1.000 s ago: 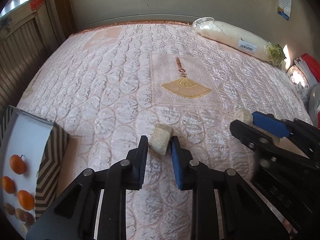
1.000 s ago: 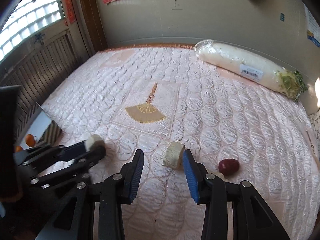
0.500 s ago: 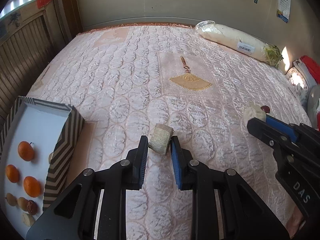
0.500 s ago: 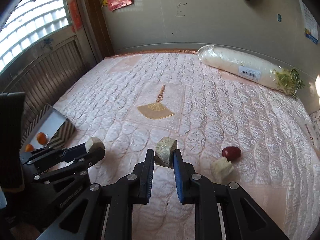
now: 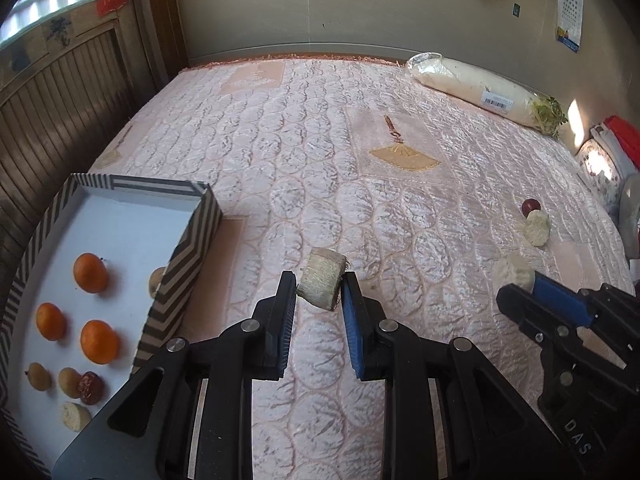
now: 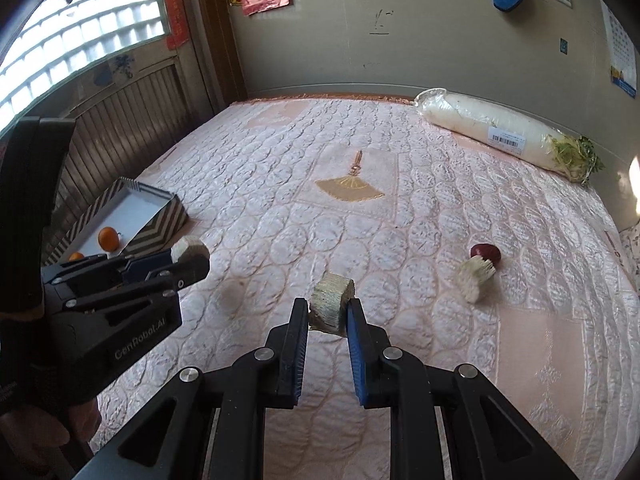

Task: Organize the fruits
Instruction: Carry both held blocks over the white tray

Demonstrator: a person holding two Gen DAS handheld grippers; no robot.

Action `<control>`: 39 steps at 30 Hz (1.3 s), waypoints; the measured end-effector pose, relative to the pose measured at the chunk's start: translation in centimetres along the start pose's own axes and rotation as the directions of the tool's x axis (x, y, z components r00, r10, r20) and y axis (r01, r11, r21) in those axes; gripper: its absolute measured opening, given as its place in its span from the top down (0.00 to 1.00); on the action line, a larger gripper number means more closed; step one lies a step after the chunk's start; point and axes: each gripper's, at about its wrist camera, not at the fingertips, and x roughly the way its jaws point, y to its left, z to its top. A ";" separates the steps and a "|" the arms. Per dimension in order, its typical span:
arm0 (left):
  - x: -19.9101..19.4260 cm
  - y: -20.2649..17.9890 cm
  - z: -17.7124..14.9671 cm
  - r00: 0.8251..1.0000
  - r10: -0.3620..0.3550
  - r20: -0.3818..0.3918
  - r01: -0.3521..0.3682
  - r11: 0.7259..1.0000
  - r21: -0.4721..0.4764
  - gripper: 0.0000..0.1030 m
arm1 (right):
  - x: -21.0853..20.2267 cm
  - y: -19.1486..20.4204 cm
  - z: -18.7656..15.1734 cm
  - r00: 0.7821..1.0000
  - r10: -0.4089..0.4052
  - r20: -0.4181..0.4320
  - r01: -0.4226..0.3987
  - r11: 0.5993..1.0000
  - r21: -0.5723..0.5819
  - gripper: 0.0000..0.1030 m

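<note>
My left gripper (image 5: 319, 290) is shut on a pale fibrous fruit chunk (image 5: 322, 282), held above the bed just right of the striped box (image 5: 192, 236). The box holds three oranges (image 5: 90, 273), small tan fruits, a red date and another chunk. My right gripper (image 6: 328, 314) is shut on a second pale chunk (image 6: 332, 300), lifted off the bed. It shows in the left wrist view (image 5: 516, 280) at the right. A third chunk (image 6: 474, 276) and a red date (image 6: 486, 253) lie together on the bed at the right.
A long wrapped white radish (image 6: 504, 136) lies along the far right of the pink quilted bed (image 6: 360, 208). A wooden panelled wall (image 6: 132, 128) runs along the left. Pillows and cloths sit at the right edge (image 5: 604, 156).
The right gripper closed on its chunk and lifted it. Both grippers rose and pulled back; the left one shifted toward the striped box, which shows more fully now.
</note>
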 end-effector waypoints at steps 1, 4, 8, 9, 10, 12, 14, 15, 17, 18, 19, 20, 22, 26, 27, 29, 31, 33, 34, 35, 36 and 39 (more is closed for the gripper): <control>-0.2 0.2 -0.1 1.000 0.001 0.003 -0.001 1.000 -0.002 0.78 | 0.0 0.3 -0.2 1.000 -0.002 -0.003 0.002 1.000 -0.006 0.82; -0.7 0.7 -0.4 1.000 0.004 0.011 -0.004 1.000 -0.006 0.78 | -0.2 1.3 -0.6 1.000 0.004 -0.008 -0.004 1.000 -0.023 0.82; -1.6 1.5 -0.7 1.000 0.009 0.024 -0.009 1.000 -0.016 0.78 | -0.8 2.5 -0.7 1.000 0.011 -0.002 -0.011 0.999 -0.044 0.82; -1.9 1.8 -0.8 1.000 0.011 0.029 -0.010 1.000 -0.019 0.78 | -0.9 2.8 -0.7 1.000 0.012 0.001 -0.012 0.999 -0.049 0.82; -2.0 1.9 -0.9 0.999 0.012 0.031 -0.011 1.000 -0.021 0.78 | -1.1 3.1 -0.7 1.000 0.015 0.004 -0.015 0.998 -0.055 0.82; -2.5 2.4 -1.1 0.999 0.014 0.037 -0.013 1.000 -0.028 0.78 | -1.3 3.8 -0.6 1.000 0.022 0.007 -0.021 0.998 -0.067 0.82; -2.8 2.8 -1.3 0.999 0.018 0.043 -0.017 0.999 -0.032 0.78 | -1.5 4.5 -0.6 1.000 0.028 0.008 -0.027 0.996 -0.080 0.82; -3.0 3.0 -1.4 0.999 0.020 0.046 -0.019 0.999 -0.035 0.78 | -1.5 4.8 -0.6 1.000 0.030 0.009 -0.029 0.996 -0.084 0.82; -3.3 3.5 -1.6 0.998 0.022 0.050 -0.020 0.999 -0.040 0.78 | -1.6 5.5 -0.7 0.999 0.036 0.010 -0.035 0.995 -0.096 0.82; -3.5 3.7 -1.7 0.998 0.024 0.053 -0.022 0.999 -0.043 0.78 | -1.7 5.7 -0.7 0.999 0.040 0.011 -0.038 0.994 -0.100 0.82; -3.7 4.0 -1.8 0.998 0.028 0.056 -0.025 0.999 -0.046 0.78 | -1.8 6.0 -0.7 0.999 0.044 0.012 -0.043 0.994 -0.105 0.82; -3.8 4.2 -1.9 0.998 0.030 0.059 -0.027 0.998 -0.048 0.78 | -1.9 6.4 -0.8 0.999 0.049 0.013 -0.048 0.993 -0.110 0.82; -4.2 4.8 -2.2 0.997 0.036 0.064 -0.033 0.998 -0.055 0.78 | -2.0 7.0 -0.8 0.998 0.059 0.015 -0.057 0.991 -0.119 0.82; -4.9 6.2 -2.7 0.996 0.048 0.070 -0.043 0.996 -0.074 0.78 | -2.3 8.4 -0.8 0.996 0.087 0.018 -0.084 0.986 -0.143 0.82; -5.1 6.7 -2.9 0.996 0.052 0.071 -0.047 0.996 -0.082 0.78 | -2.4 8.8 -0.8 0.995 0.099 0.019 -0.095 0.984 -0.152 0.82; -5.4 7.6 -3.2 0.995 0.061 0.073 -0.054 0.994 -0.099 0.78 | -2.6 9.5 -0.9 0.993 0.119 0.019 -0.114 0.979 -0.168 0.82; -5.7 8.3 -3.4 0.995 0.068 0.074 -0.060 0.992 -0.112 0.78 | -2.7 10.3 -1.0 0.991 0.130 0.021 -0.124 0.975 -0.184 0.82; -5.9 8.9 -3.6 0.995 0.072 0.075 -0.062 0.991 -0.122 0.78 | -2.8 10.8 -1.0 0.990 0.141 0.021 -0.134 0.972 -0.193 0.82; -6.0 9.2 -3.7 0.994 0.073 0.075 -0.063 0.990 -0.127 0.78 | -2.8 11.0 -1.0 0.989 0.144 0.020 -0.137 0.971 -0.197 0.82; -6.0 9.3 -3.7 0.995 0.072 0.075 -0.062 0.989 -0.131 0.78 | -2.8 11.1 -1.0 0.989 0.146 0.021 -0.139 0.970 -0.198 0.82; -6.0 9.5 -3.8 0.995 0.069 0.074 -0.059 0.989 -0.133 0.78 | -2.8 11.3 -1.0 0.988 0.150 0.020 -0.143 0.970 -0.198 0.82; -6.3 10.1 -4.0 0.995 0.067 0.076 -0.056 0.989 -0.138 0.78 | -2.8 11.9 -1.0 0.987 0.161 0.010 -0.155 0.964 -0.217 0.82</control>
